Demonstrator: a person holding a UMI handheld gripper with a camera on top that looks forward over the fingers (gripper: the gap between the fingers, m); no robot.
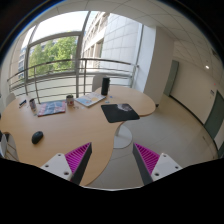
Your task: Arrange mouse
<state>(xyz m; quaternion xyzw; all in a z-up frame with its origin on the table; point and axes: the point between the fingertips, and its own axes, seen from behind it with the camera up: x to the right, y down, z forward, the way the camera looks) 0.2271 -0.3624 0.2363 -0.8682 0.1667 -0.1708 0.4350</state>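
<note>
A small black mouse (37, 137) lies on the light wooden table (60, 125), beyond my left finger. A black mouse mat (120, 113) lies on the table's right part, farther off. My gripper (112, 160) is held high above the floor and the table's near edge, open and empty, with its magenta pads (148, 157) wide apart. Nothing stands between the fingers.
On the table are a laptop (89, 98), a book or tablet (51, 107), a cup (70, 100) and a dark cylinder (105, 86). A railing and large windows (55, 55) stand behind. Grey floor (175, 130) spreads to the right, with doors on the wall.
</note>
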